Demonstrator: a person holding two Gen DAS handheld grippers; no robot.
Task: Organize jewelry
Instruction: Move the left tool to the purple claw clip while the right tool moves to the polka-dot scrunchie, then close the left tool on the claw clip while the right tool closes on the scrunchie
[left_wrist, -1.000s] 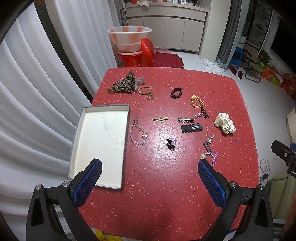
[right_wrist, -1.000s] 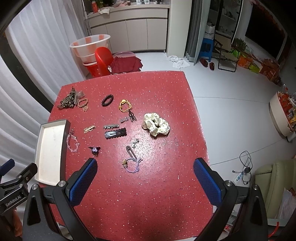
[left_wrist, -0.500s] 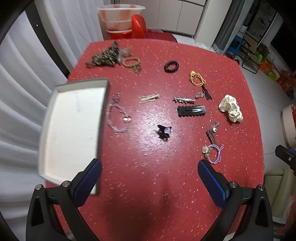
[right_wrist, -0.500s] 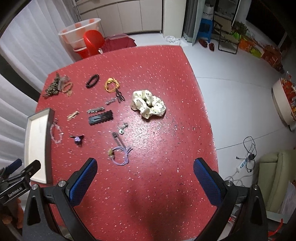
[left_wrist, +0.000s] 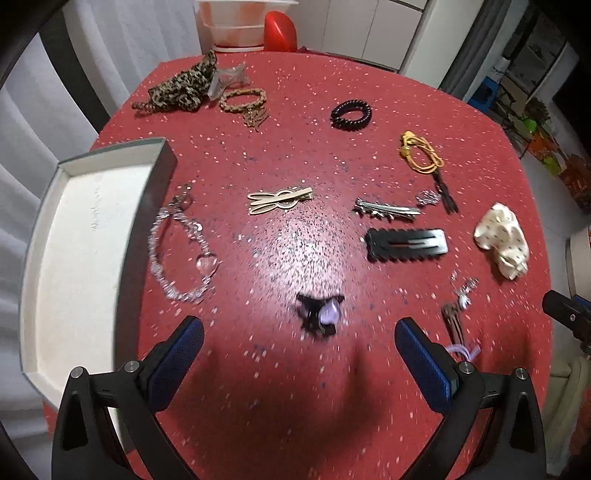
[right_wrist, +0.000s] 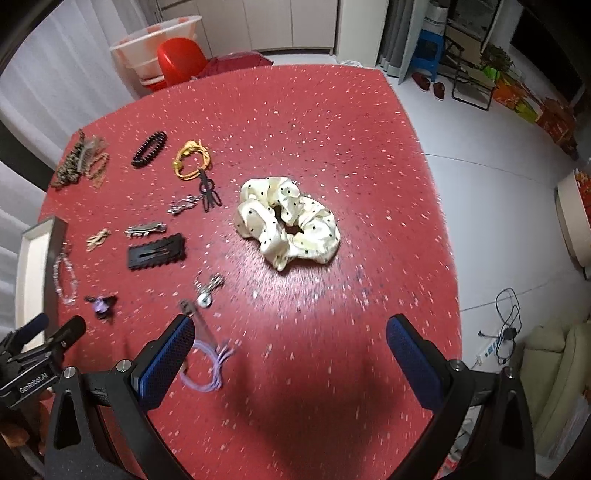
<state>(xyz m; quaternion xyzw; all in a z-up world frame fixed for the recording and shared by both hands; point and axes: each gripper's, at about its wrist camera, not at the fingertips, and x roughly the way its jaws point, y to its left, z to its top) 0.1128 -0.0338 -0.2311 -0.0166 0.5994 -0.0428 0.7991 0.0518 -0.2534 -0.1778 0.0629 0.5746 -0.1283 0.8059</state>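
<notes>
Jewelry and hair pieces lie scattered on a red speckled table (left_wrist: 295, 110). My left gripper (left_wrist: 299, 345) stands open just above a small black and purple clip (left_wrist: 320, 312). A clear bead bracelet with a heart (left_wrist: 177, 251) lies beside the empty white tray (left_wrist: 74, 236) on the left. Farther off are a gold bunny clip (left_wrist: 279, 198), a black snap clip (left_wrist: 406, 244) and a silver clip (left_wrist: 386, 211). My right gripper (right_wrist: 290, 341) hangs open in front of a cream dotted scrunchie (right_wrist: 286, 221). A purple hair tie (right_wrist: 207, 369) lies by its left finger.
At the table's far side lie a leopard scrunchie (left_wrist: 181, 88), a braided bracelet (left_wrist: 243, 101), a black coil tie (left_wrist: 351, 114) and a yellow tie (left_wrist: 421, 157). White curtains hang on the left. A red chair (right_wrist: 181, 62) and a basin stand behind the table.
Both grippers have come down and forward toward the table. The purple clip now sits between my left fingers' line, and the scrunchie looms larger ahead of the right gripper. Nothing was picked up.
</notes>
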